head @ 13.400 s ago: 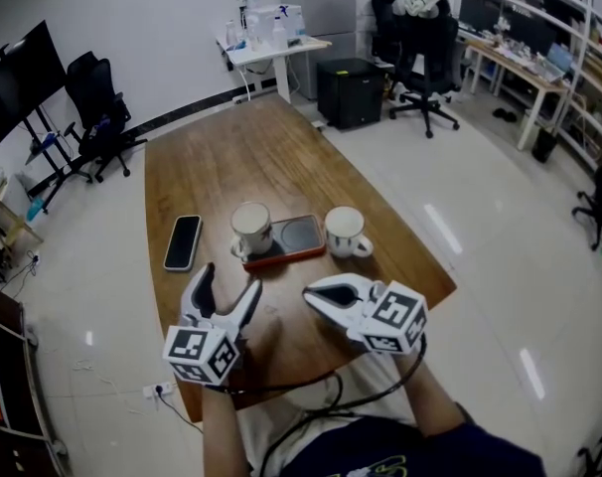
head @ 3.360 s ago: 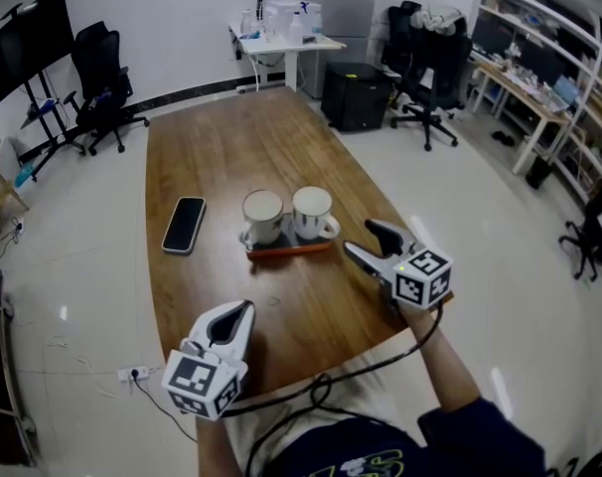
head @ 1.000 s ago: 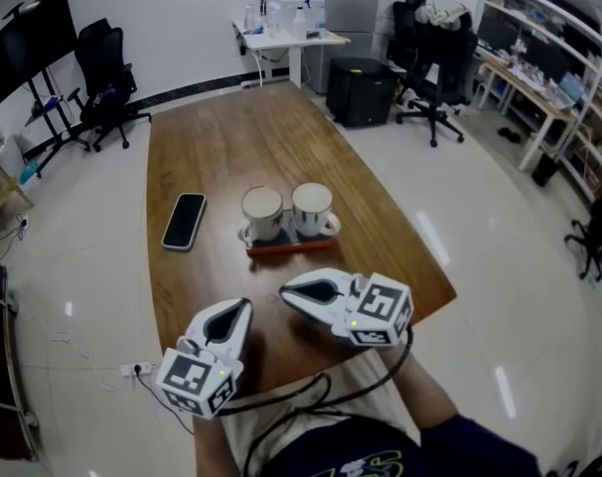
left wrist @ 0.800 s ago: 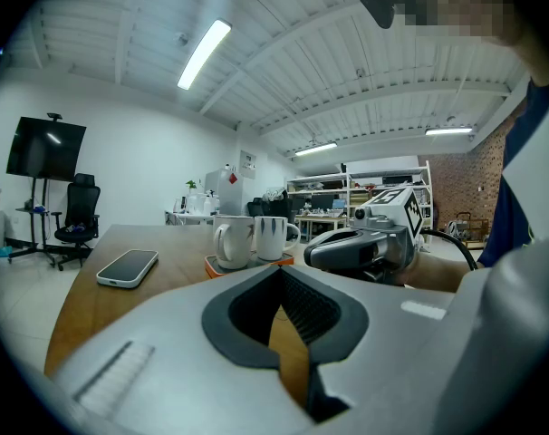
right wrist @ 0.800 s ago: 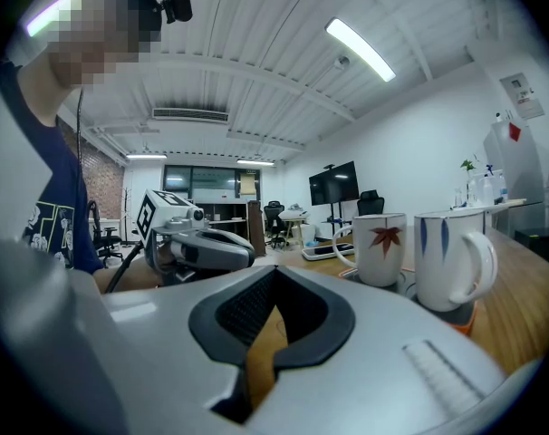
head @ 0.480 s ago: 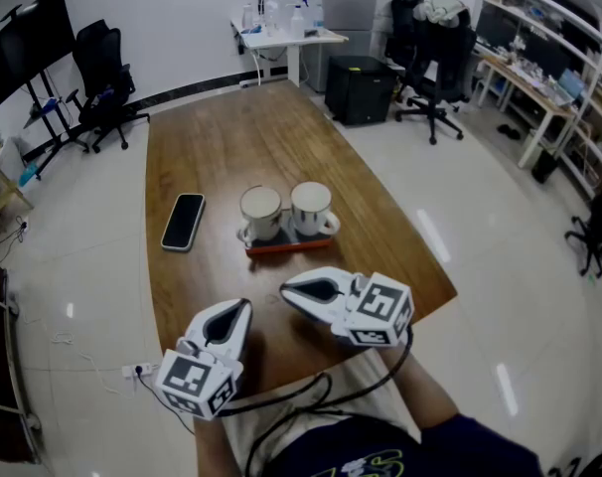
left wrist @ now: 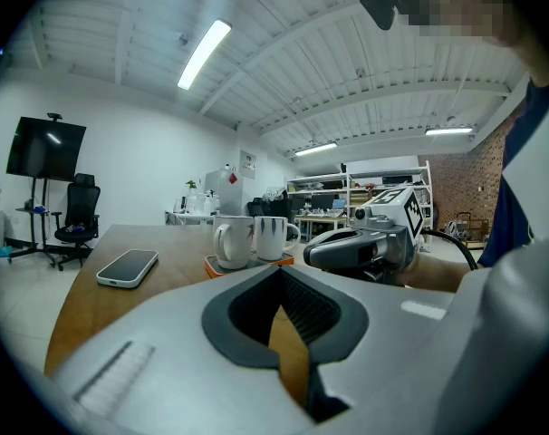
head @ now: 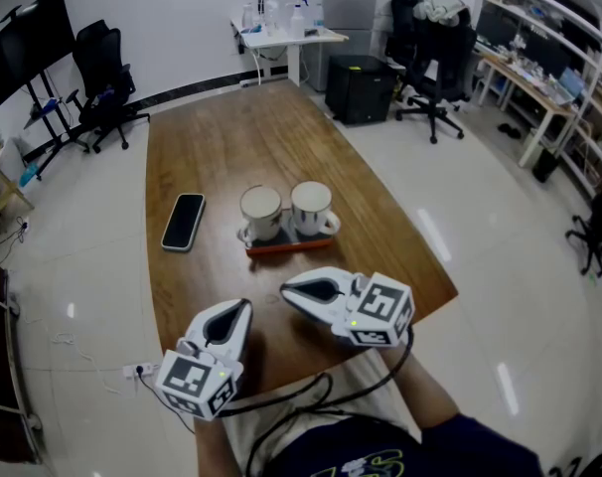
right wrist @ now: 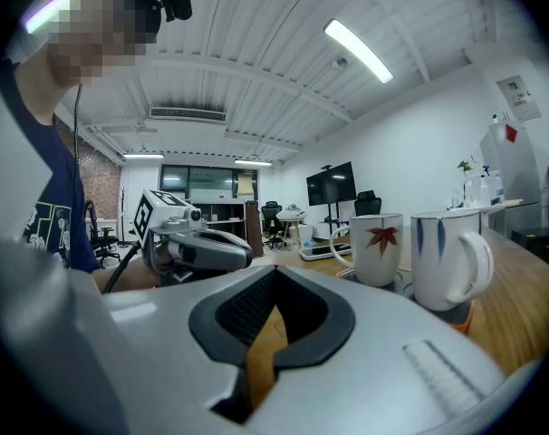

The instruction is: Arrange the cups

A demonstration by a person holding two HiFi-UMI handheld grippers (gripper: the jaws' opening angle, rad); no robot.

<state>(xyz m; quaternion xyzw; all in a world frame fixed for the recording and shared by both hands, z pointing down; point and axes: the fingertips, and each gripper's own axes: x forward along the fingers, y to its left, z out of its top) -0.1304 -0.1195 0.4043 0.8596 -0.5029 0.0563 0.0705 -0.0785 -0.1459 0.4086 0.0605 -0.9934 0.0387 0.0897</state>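
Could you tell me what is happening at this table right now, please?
A person holds a gripper in each hand above the near end of the wooden table. The left gripper and the right gripper are both shut and empty. In the head view, the left cup and the right cup stand side by side on the orange tray, apart from both grippers, so the arranging looks done. A phone lies left of the tray.

Two white cups (head: 260, 212) (head: 312, 208) upright, side by side on an orange-edged tray (head: 286, 244), mid-table.
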